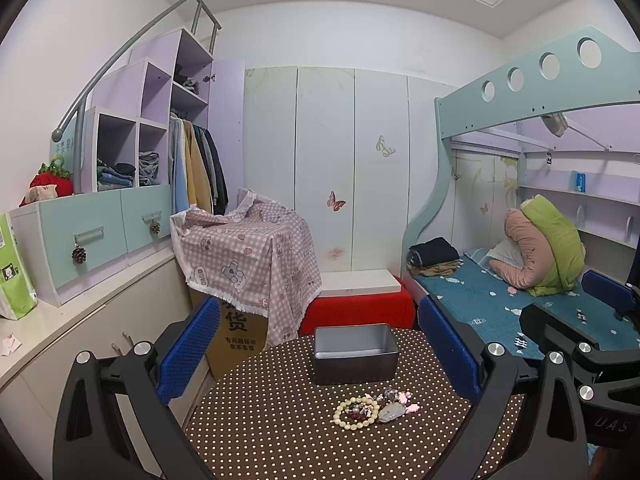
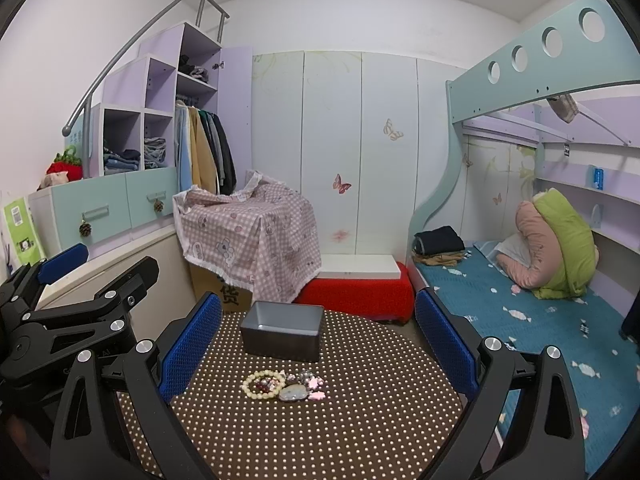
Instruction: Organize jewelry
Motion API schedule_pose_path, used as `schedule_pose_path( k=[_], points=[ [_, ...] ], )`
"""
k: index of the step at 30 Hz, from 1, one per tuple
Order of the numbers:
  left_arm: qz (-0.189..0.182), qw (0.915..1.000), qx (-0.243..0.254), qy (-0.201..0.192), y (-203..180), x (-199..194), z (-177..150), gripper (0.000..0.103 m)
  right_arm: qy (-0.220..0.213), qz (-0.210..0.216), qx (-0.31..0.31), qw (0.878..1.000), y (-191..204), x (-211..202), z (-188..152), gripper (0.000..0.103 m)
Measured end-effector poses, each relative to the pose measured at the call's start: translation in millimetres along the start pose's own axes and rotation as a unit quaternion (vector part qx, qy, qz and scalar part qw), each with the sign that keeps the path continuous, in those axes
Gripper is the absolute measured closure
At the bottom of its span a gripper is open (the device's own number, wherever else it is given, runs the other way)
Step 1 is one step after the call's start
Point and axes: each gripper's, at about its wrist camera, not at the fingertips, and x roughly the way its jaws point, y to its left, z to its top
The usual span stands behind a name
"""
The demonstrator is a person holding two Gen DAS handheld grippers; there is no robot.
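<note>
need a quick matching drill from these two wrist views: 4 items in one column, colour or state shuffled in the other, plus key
Items
1. metal tin
2. bead bracelet
3. left gripper
4. tablecloth

Descriptions
A. brown with pale dots
B. cream, lying in a ring on the table, near side of the tin
C. grey, upright, nothing visible inside
D. blue pads spread wide, nothing between them

Pairs: 1-C, 2-B, 3-D, 4-A

The right gripper is spread wide and holds nothing too.
</note>
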Motion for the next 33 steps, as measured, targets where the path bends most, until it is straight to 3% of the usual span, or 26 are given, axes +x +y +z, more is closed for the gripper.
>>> schedule_pose_path(
  k=[33],
  points=[
    [-0.002,0.9999,0.001,0.011,2.9,4.4,-10.1,0.007,0.011,0.001,0.007,1.0,1.1,10.8,-8.5,0.009]
  ],
)
